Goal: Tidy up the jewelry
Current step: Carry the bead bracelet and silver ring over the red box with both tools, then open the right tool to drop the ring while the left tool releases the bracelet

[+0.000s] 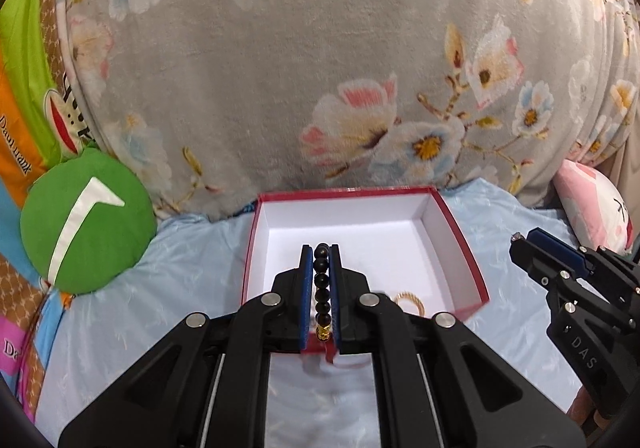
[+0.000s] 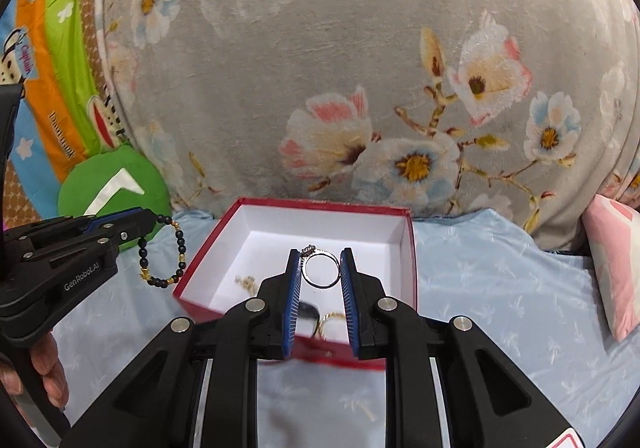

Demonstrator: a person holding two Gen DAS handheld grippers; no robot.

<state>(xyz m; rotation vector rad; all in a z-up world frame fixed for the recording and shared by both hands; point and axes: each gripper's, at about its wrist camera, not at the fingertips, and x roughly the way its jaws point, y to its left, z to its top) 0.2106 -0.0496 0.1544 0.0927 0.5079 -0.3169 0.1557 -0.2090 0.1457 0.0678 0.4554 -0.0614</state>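
Note:
My left gripper (image 1: 321,250) is shut on a black bead bracelet (image 1: 322,280) with gold beads, held above the near side of an open red box (image 1: 344,192) with a white inside. From the right wrist view, the bracelet (image 2: 178,256) dangles as a loop from the left gripper (image 2: 150,226), left of the box (image 2: 320,204). My right gripper (image 2: 320,254) is shut on a silver ring (image 2: 320,270) with a small stone setting, over the box's near half. In the left wrist view the right gripper (image 1: 520,243) hovers right of the box.
Gold pieces lie inside the box: a ring (image 1: 408,302) and a thin chain (image 2: 246,282). The box sits on a light-blue sheet (image 2: 500,288). A grey floral blanket (image 1: 320,67) rises behind it, with a green round cushion (image 1: 86,224) left and a pink pillow (image 2: 612,268) right.

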